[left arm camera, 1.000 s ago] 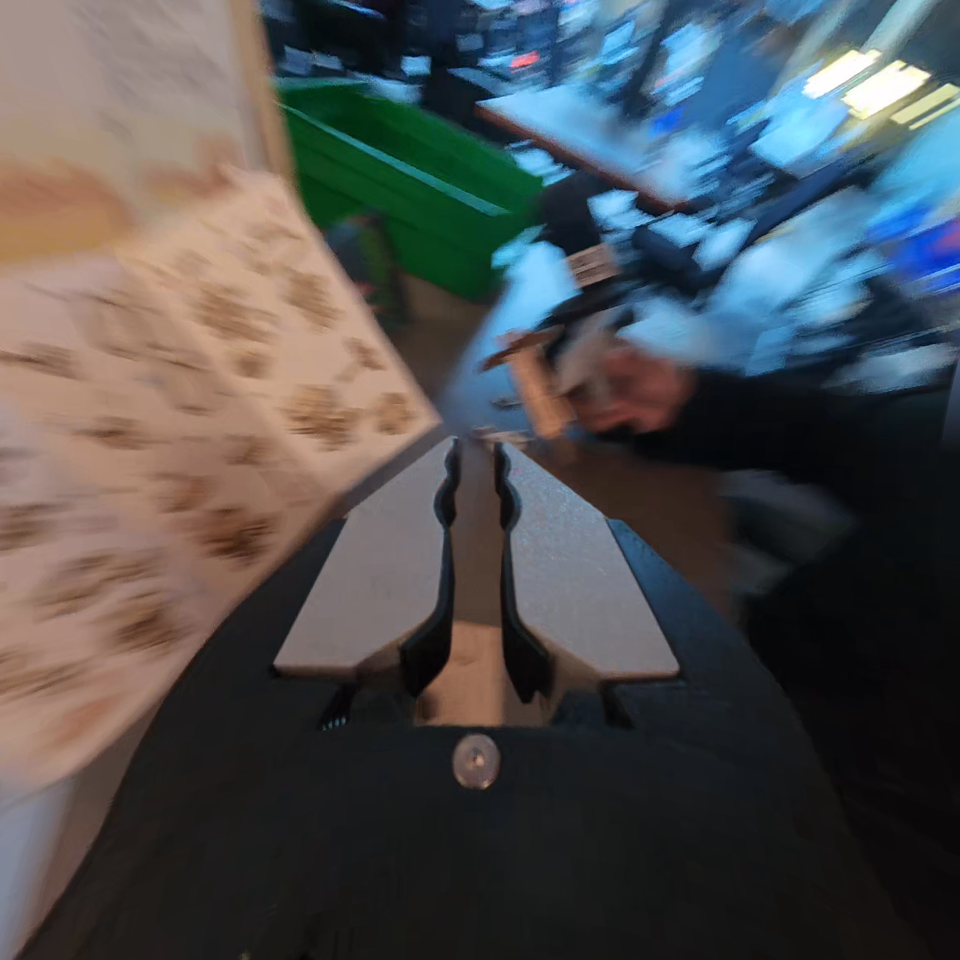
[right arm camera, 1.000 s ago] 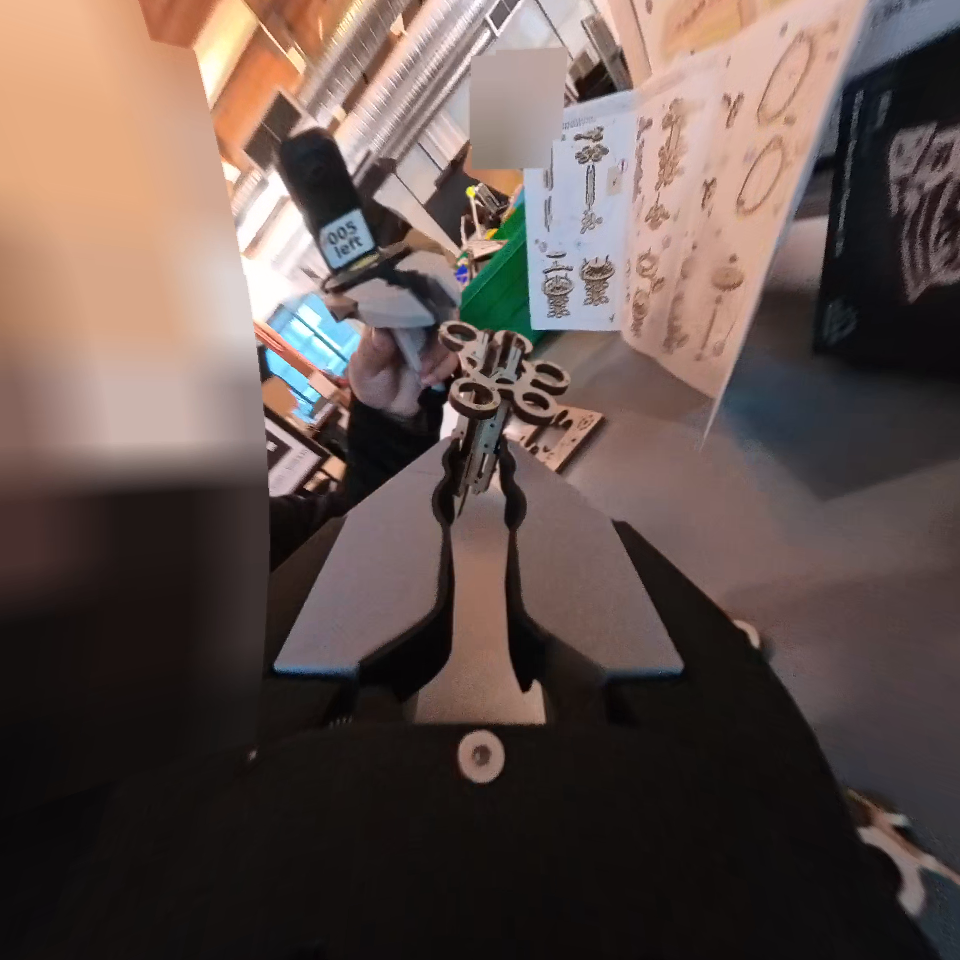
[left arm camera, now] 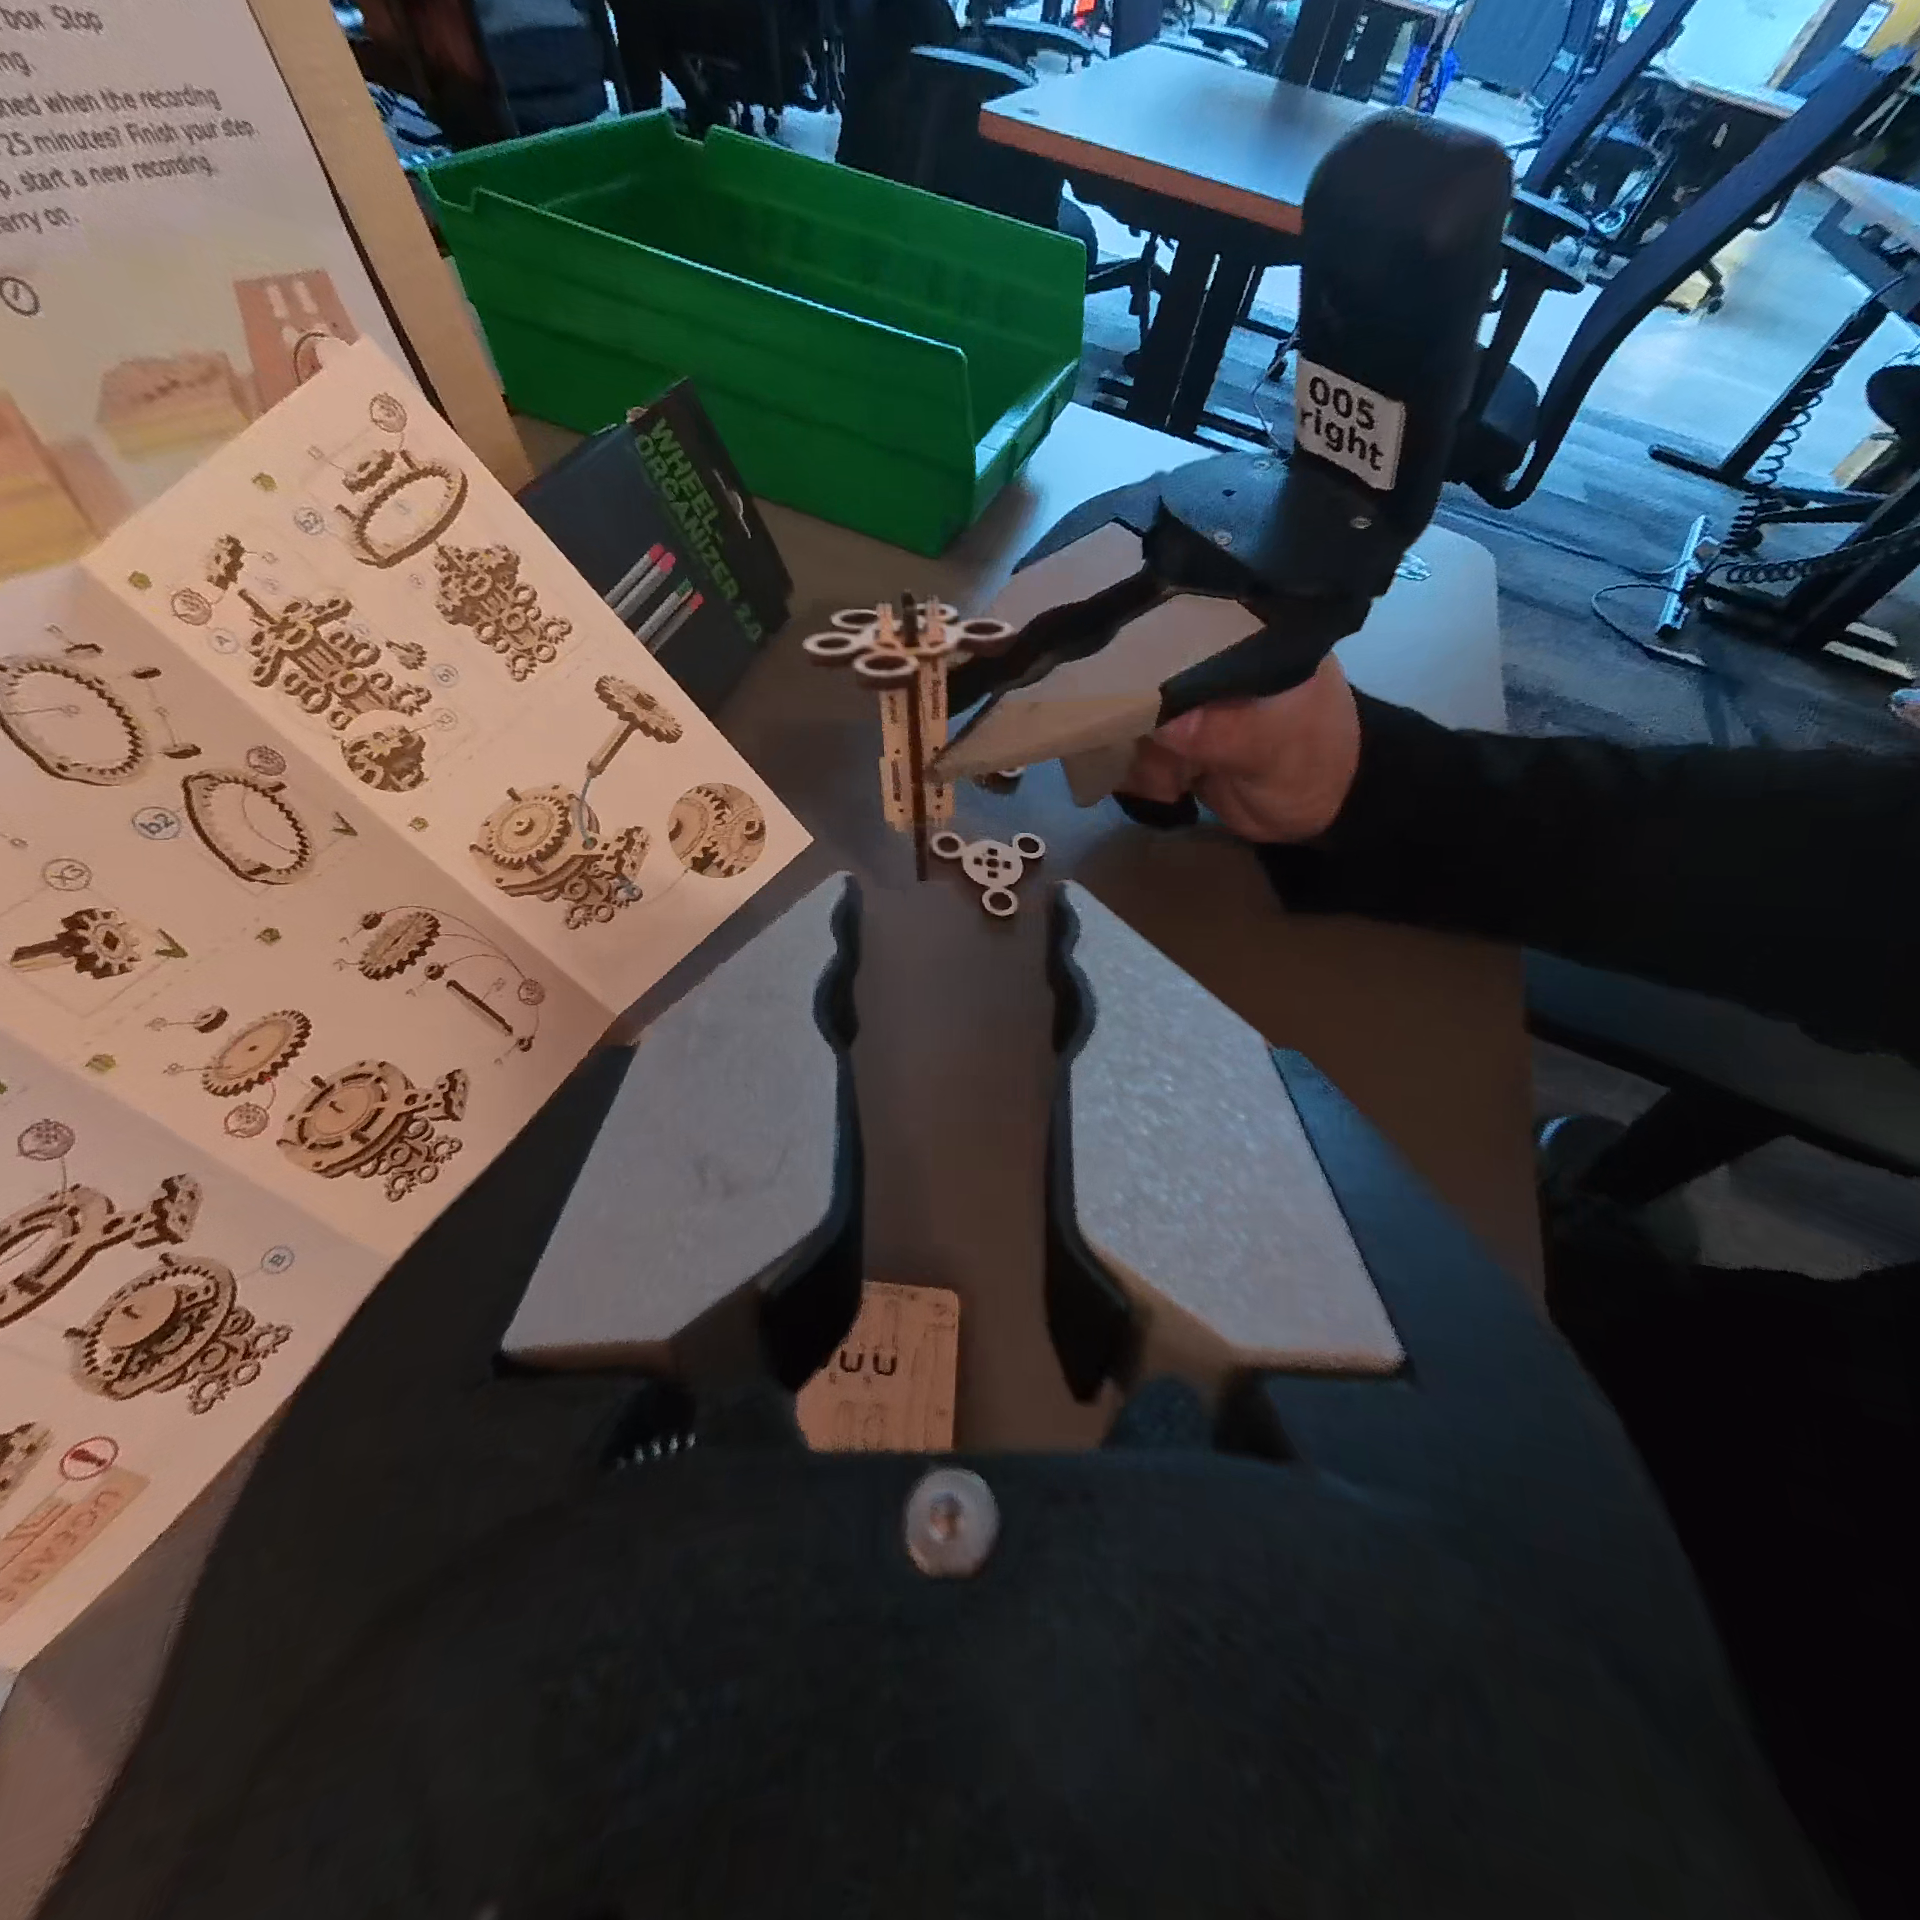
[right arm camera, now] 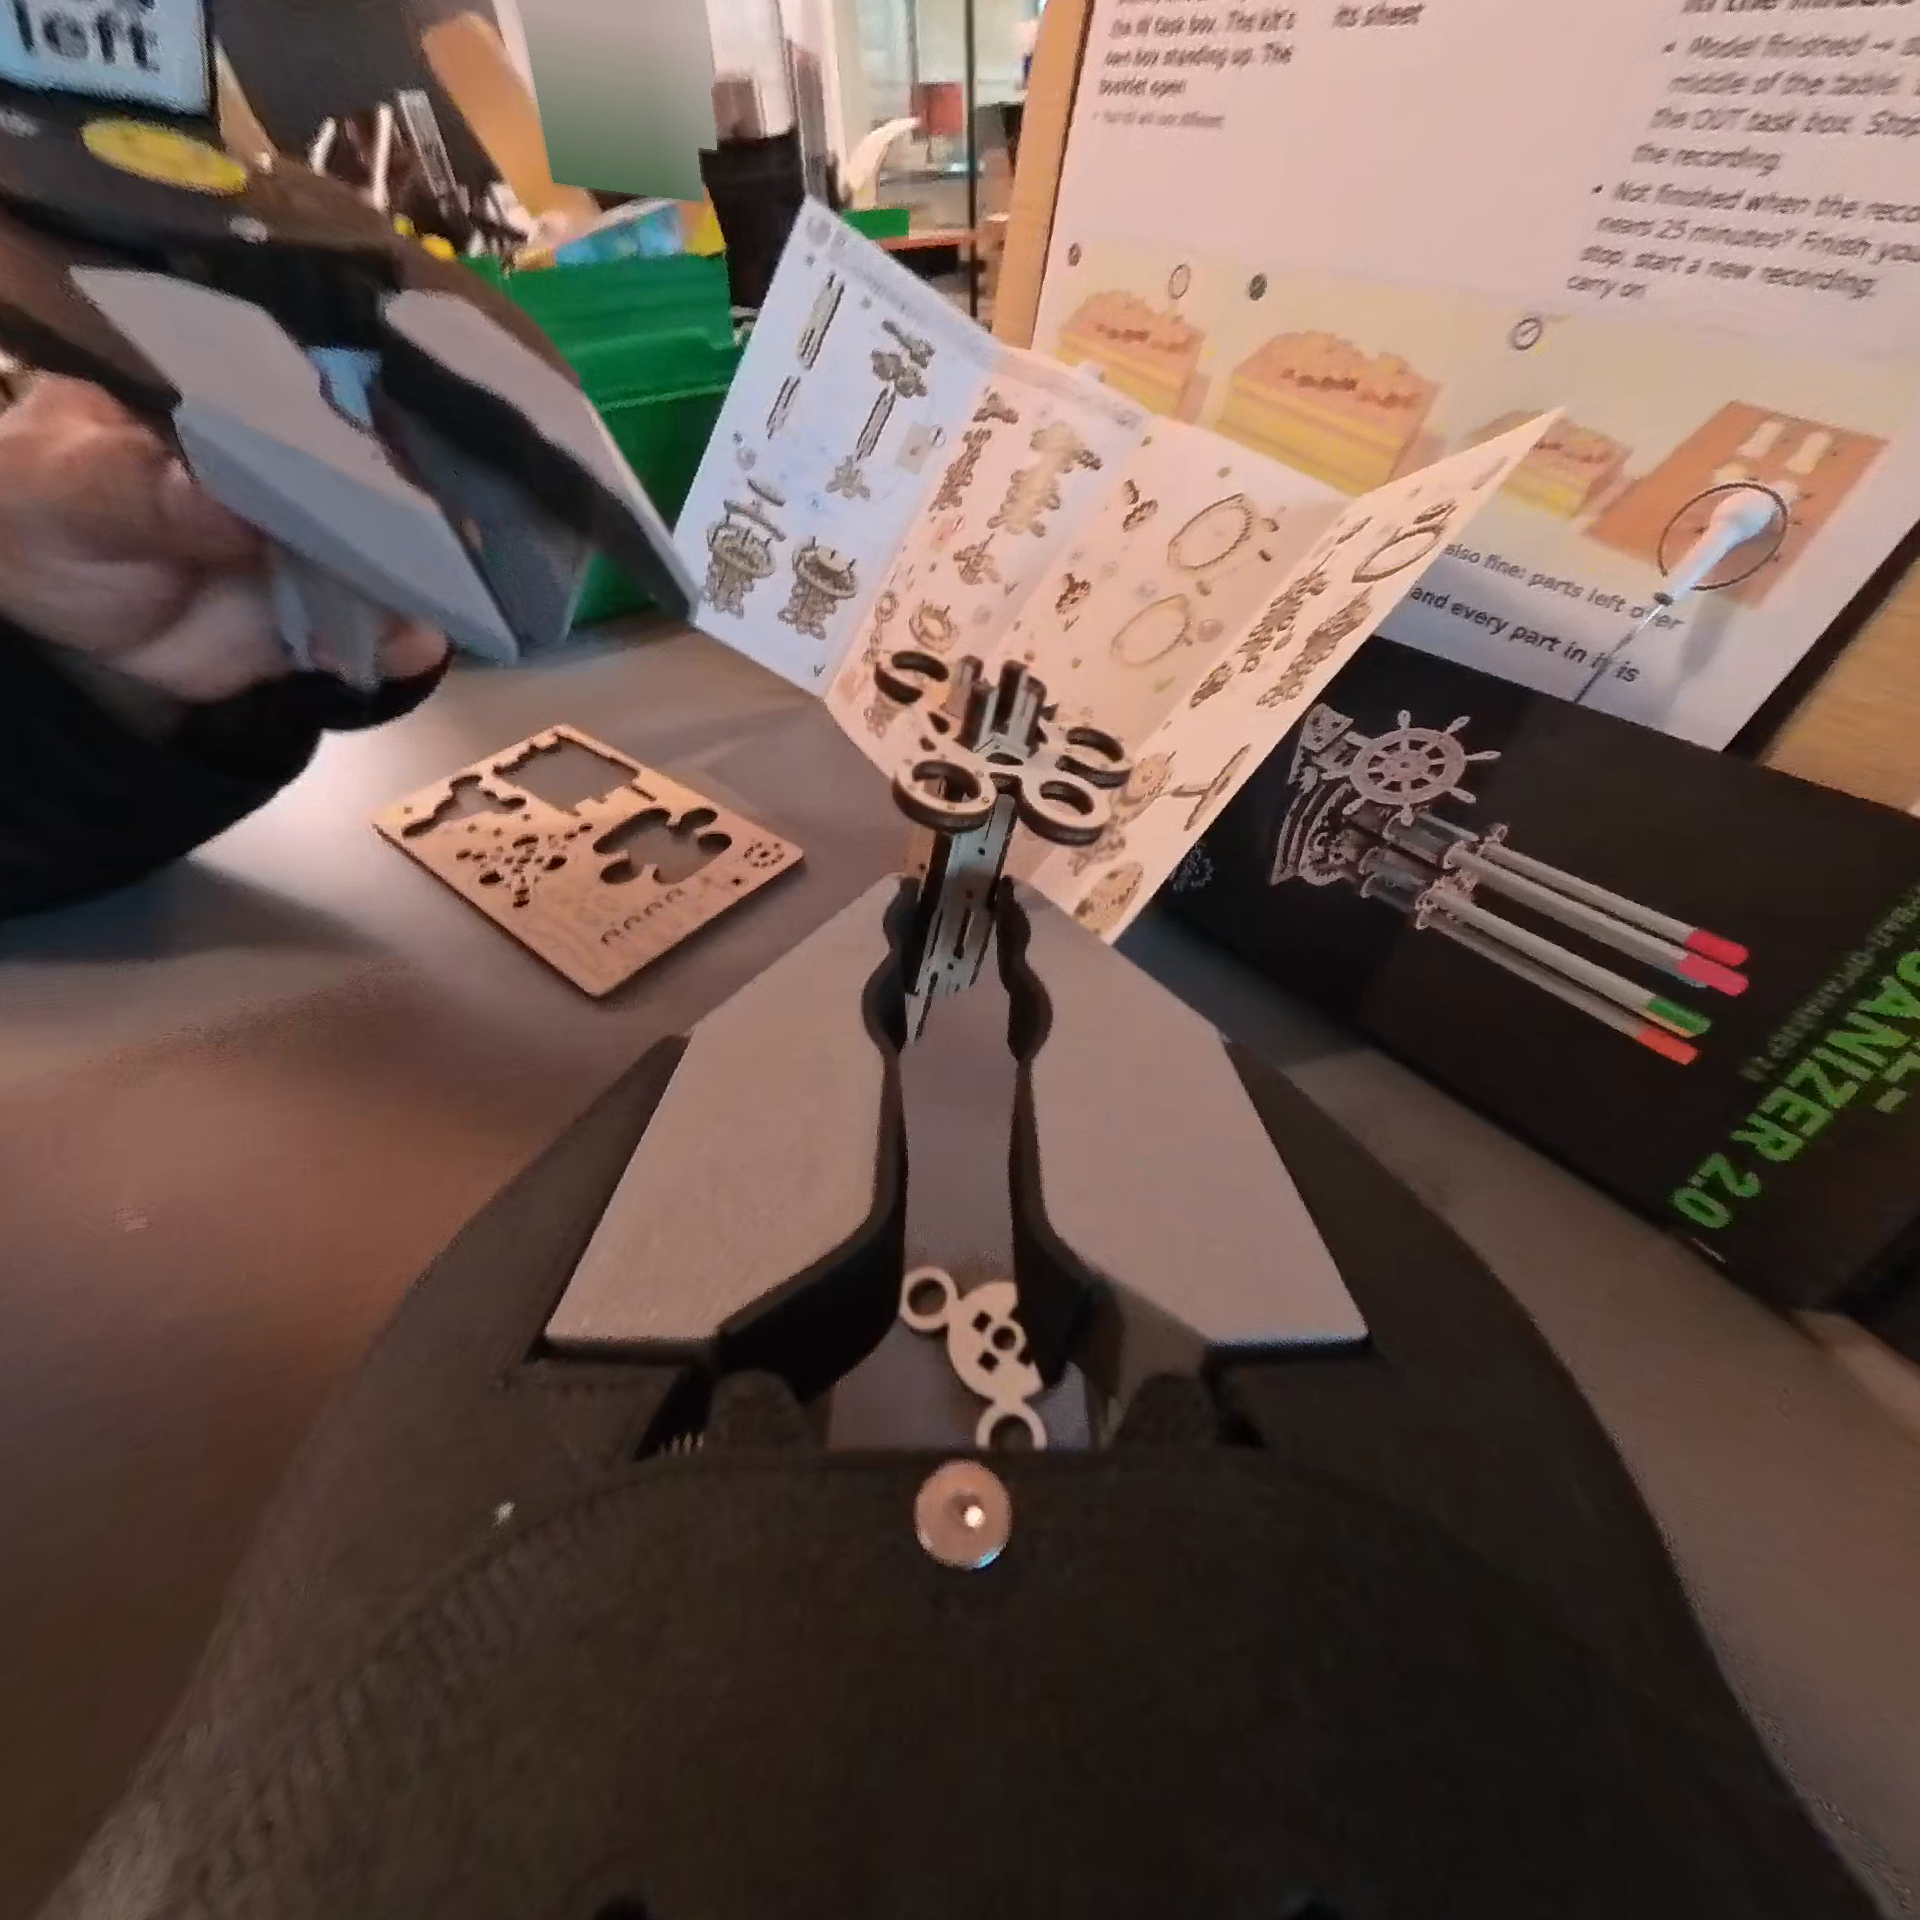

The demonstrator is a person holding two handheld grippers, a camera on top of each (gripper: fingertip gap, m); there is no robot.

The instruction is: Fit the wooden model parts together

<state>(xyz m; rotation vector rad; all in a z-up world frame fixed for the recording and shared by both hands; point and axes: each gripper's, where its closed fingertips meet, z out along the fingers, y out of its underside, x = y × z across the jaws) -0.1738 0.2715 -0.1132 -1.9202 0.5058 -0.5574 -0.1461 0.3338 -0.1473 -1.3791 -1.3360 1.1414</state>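
Wooden assembly [right arm camera: 971, 821] of a slotted upright stem crowned with ring-shaped lobes: we see it pinched near its lower end between the tips of the right gripper [right arm camera: 951, 935], held above the dark counter [right arm camera: 260, 1143]. From the left wrist view we note the same assembly [left arm camera: 906, 717] upright at the right gripper [left arm camera: 940, 769], with a loose flat wooden part [left arm camera: 987, 857] bearing three ring lobes lying on the counter just below it. The left gripper [left arm camera: 954, 914] holds nothing, its jaws spread apart, and hovers near that loose part. We also mark a punched-out wooden sheet [right arm camera: 587, 857] lying flat on the counter, a folded instruction leaflet [left arm camera: 343, 862] standing to the left, a black kit box [right arm camera: 1621, 987] beside it, and a green bin [left arm camera: 758, 322] behind.
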